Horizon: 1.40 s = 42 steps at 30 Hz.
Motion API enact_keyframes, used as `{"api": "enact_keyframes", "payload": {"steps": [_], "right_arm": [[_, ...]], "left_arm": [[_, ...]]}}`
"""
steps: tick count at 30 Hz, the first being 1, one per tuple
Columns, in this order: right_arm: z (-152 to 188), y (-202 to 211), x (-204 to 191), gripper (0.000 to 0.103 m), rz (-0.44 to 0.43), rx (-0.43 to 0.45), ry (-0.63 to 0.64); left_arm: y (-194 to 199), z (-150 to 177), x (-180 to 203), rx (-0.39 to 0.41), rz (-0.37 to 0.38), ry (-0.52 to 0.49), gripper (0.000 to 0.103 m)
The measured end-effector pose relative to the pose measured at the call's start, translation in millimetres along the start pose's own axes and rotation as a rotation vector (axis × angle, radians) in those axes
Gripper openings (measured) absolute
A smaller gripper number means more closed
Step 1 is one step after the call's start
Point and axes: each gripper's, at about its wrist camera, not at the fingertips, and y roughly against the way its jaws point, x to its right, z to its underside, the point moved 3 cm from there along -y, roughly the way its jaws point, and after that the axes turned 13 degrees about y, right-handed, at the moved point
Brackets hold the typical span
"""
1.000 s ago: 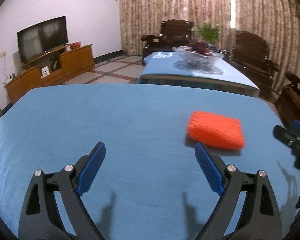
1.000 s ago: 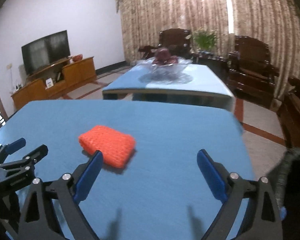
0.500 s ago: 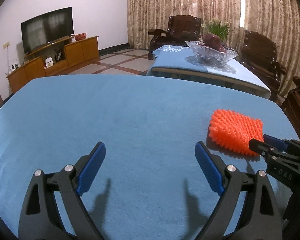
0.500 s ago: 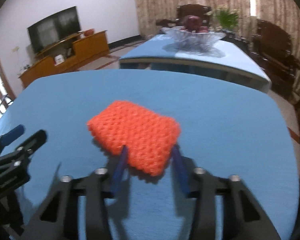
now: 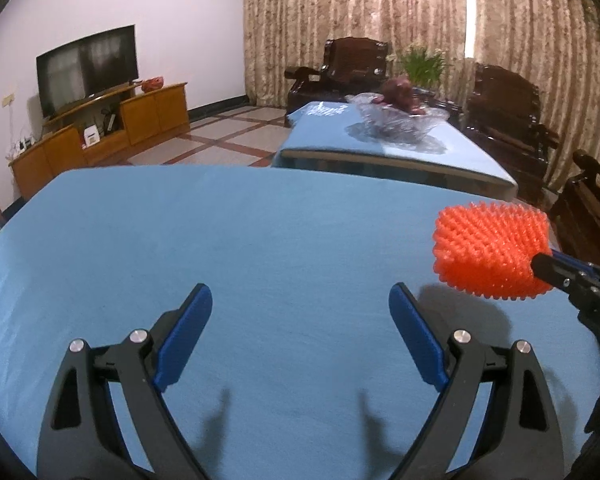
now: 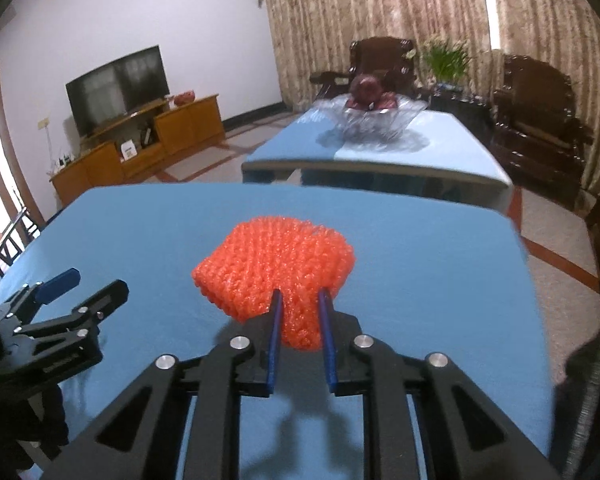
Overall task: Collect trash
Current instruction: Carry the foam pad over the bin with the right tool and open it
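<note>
Jaws of right hand-held gripper (image 6: pixel 300 312) closing, hiding orange foam net's (image 6: pixel 276 264) near edge.

Pale wall (image 5: pixel 172 4) carrying dark TV (image 5: pixel 86 68) over wooden cabinet (image 5: pixel 100 136). Tiled floor (image 5: pixel 228 140) running to patterned curtains (image 5: pixel 300 28), light glowing through. Dark wooden armchairs (image 5: pixel 504 112) flanking second blue-covered table (image 5: pixel 452 156) beyond bench (image 5: pixel 260 240) far edge.

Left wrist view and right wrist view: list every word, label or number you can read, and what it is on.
"DA", cut off at the frame edge: on the body of the right claw, jaws closing on the orange foam net.
White box on the TV cabinet: label too small to read.
</note>
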Motion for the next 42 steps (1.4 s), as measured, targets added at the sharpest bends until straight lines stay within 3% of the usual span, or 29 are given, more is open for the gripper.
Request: {"api": "enact_keyframes", "payload": {"steps": [17,26,34,36,39,40,42], "right_arm": [[44,140,101,0.018,0.22,0.05,-0.07],[87,184,159,0.018,0.357,0.015,-0.146],[128,200,203,0.018,0.442,-0.045,-0.21],[136,197,212,0.021,0.454,-0.074,-0.217],[145,194,219,0.035,0.472,-0.096,-0.234],[147,194,219,0.048,0.476,-0.098,-0.24],[150,197,218,0.065,0.488,-0.089,-0.245]], "left_arm": [[75,44,159,0.012,0.253,-0.132,0.087],[91,87,234,-0.036,0.361,-0.204,0.087],[94,116,271,-0.069,0.402,-0.245,0.087],[93,120,275,-0.076,0.404,-0.25,0.087],[91,125,280,-0.083,0.399,-0.257,0.087],[89,128,281,-0.086,0.396,-0.26,0.087],[89,129,281,-0.088,0.39,-0.264,0.087]]}}
